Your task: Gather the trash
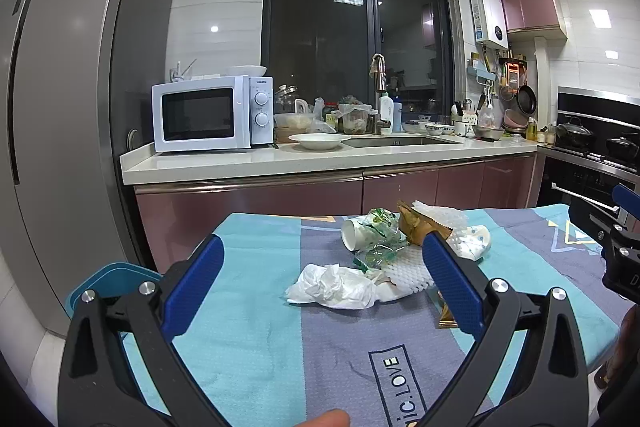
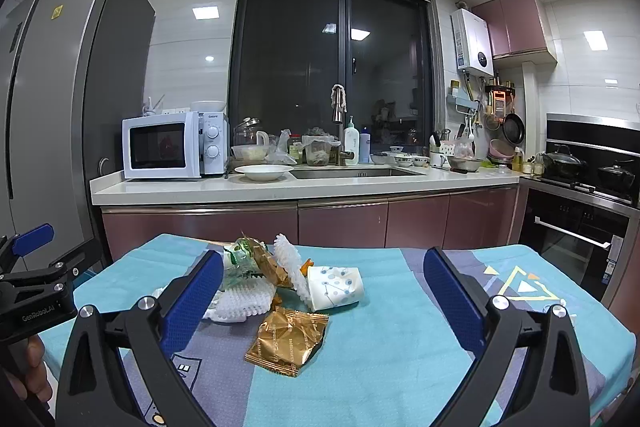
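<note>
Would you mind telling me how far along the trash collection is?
Nothing looks collected yet. Both the left gripper and right gripper are open and empty. The tissue, gold wrapper, foam net and cups all remain on the table.

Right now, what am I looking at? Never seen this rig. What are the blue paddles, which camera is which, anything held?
No robot: a person holds a two-finger gripper in each hand, each with a fisheye camera looking along its blue fingers. One picture is from the left gripper, the other from the right gripper. Both are open and empty. On the cloth-covered table lies trash: a crumpled tissue, white foam netting, two paper cups, a gold wrapper and a green wrapper.
</note>
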The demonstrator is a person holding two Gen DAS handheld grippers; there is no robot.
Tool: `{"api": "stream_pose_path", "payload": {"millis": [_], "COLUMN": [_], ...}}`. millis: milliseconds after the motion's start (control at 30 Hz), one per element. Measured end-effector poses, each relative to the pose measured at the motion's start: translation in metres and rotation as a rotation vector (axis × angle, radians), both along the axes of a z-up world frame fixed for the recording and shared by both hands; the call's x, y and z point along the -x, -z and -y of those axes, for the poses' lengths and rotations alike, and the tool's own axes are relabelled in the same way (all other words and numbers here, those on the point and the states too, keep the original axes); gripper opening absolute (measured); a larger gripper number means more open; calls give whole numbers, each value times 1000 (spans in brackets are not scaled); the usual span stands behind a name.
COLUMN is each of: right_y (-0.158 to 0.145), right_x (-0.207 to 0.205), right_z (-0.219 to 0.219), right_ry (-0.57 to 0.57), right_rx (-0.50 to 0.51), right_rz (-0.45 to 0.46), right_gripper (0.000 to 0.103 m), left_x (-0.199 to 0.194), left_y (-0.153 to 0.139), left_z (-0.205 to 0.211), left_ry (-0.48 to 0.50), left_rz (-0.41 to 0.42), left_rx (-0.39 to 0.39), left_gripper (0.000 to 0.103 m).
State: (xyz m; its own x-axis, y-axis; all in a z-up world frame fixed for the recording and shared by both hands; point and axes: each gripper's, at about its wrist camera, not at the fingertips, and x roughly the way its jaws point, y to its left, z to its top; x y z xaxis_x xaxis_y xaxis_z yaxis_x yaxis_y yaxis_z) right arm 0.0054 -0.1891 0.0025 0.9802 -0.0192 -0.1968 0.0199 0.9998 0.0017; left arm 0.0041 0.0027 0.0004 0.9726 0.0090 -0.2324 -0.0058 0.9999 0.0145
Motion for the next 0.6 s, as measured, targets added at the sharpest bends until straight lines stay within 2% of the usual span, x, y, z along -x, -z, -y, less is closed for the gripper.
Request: {"api": "stream_pose_path", "payload": {"millis": [600], "right_y": [2], "right_x": [-3], "right_z": [-3], "right_ry": [-16], "right_rx": [3], "right_rz": [-25], "right_gripper": [97], "left_x": [-3], "left_y": [1], "left_z": [0], "left_ry": [5], "left_rz": [-11], "left_rx": [4], "left_gripper": [98]}}
